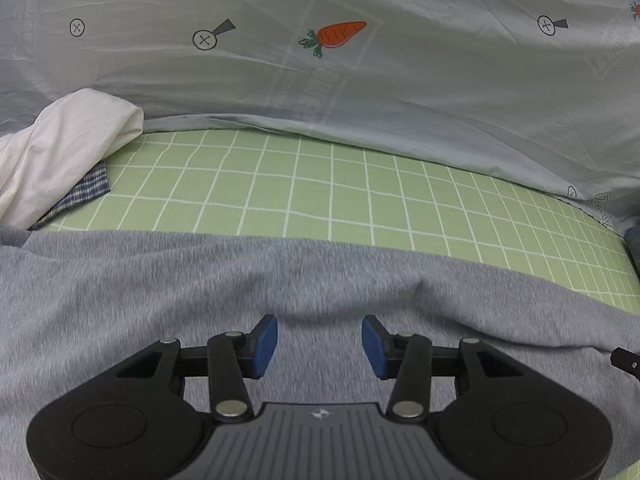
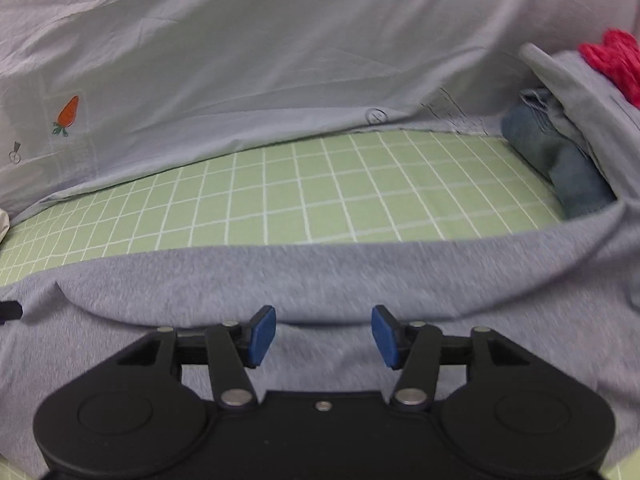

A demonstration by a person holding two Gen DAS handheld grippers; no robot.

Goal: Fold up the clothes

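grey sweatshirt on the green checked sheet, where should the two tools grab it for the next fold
Take the grey sweatshirt along its far edge, which runs across the green checked sheet. It lies flat there with a slightly raised lip in the right wrist view, so a pad can probably slip under. Come from above and the near side, left tool and right tool spaced apart; both are open and empty.
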